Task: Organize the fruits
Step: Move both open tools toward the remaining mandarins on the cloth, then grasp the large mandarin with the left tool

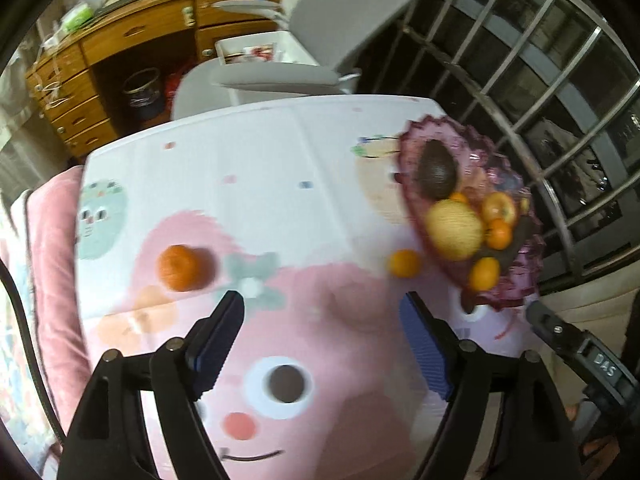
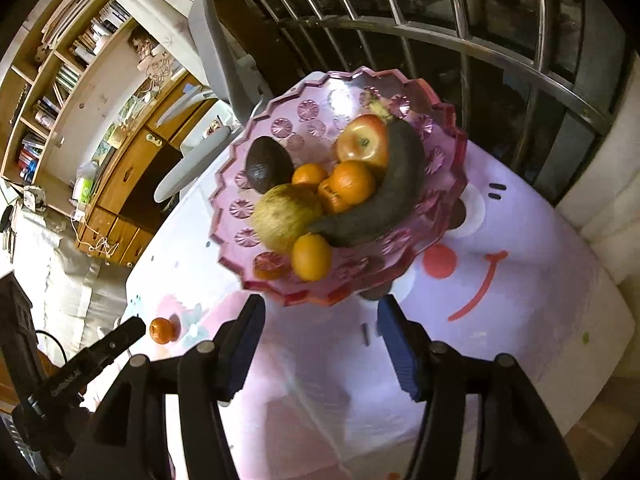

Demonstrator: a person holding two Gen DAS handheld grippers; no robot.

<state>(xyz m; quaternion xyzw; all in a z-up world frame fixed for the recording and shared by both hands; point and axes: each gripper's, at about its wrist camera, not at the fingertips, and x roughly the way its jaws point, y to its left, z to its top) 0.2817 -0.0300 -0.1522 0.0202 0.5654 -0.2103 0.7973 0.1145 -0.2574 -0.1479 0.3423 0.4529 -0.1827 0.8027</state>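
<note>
A pink glass fruit bowl point(image 1: 412, 148) point(image 2: 256, 168) holds an avocado point(image 1: 437, 174) point(image 2: 266, 166), a yellow-green round fruit point(image 1: 454, 230) point(image 2: 286, 216), an apple point(image 2: 362, 142), a dark banana point(image 2: 384, 196) and several small oranges point(image 2: 352, 182). An orange point(image 1: 182, 268) point(image 2: 161, 331) lies loose on the cloth, left of my left gripper point(image 1: 322, 312). A small orange point(image 1: 405, 263) lies beside the bowl. Both grippers are open and empty. My right gripper point(image 2: 320, 312) hovers just in front of the bowl.
The table wears a pink cartoon cloth point(image 1: 288, 360). A grey chair point(image 1: 280, 76) and a wooden desk point(image 1: 100, 52) stand behind it. Metal window bars point(image 1: 540, 80) run along the right. A pink cushion point(image 1: 52, 240) lies at the table's left edge.
</note>
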